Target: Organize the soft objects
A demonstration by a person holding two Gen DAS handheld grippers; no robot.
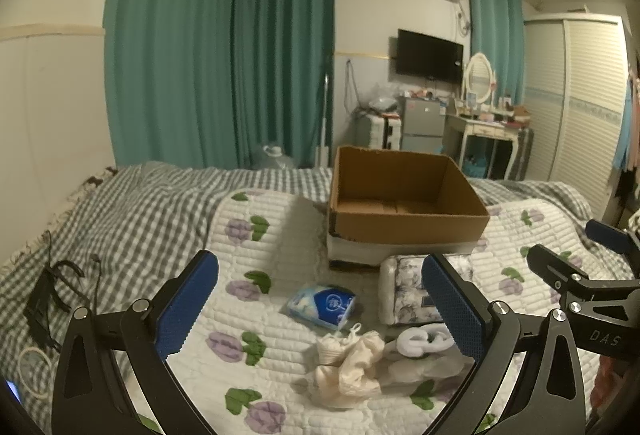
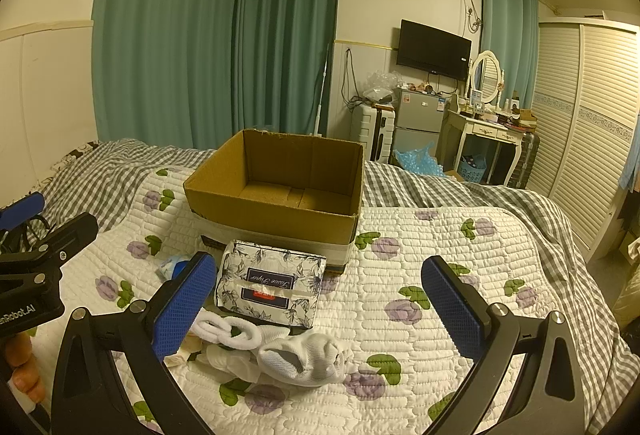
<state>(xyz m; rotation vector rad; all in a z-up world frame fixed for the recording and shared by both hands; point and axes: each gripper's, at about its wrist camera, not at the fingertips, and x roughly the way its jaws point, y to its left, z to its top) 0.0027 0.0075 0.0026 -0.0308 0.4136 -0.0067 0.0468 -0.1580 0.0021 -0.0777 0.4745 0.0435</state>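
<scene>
An open, empty cardboard box (image 1: 404, 203) (image 2: 280, 191) stands on the quilted bed. In front of it lie a floral tissue pack (image 2: 270, 283) (image 1: 404, 295), a blue tissue packet (image 1: 322, 305) (image 2: 172, 266), a beige crumpled cloth (image 1: 352, 367), a rolled white sock (image 2: 228, 329) (image 1: 420, 341) and a loose white sock (image 2: 300, 355). My left gripper (image 1: 320, 315) is open above the blue packet and cloth. My right gripper (image 2: 320, 309) is open, just above the socks and tissue pack. Both are empty.
Black cables and a charger (image 1: 56, 295) lie on the checked blanket at left. Beyond the bed stand green curtains (image 2: 216, 35), a small fridge (image 2: 418, 119), a dressing table (image 2: 488, 135) and a wardrobe (image 2: 588, 123). The right gripper shows at the left wrist view's right edge (image 1: 592, 275).
</scene>
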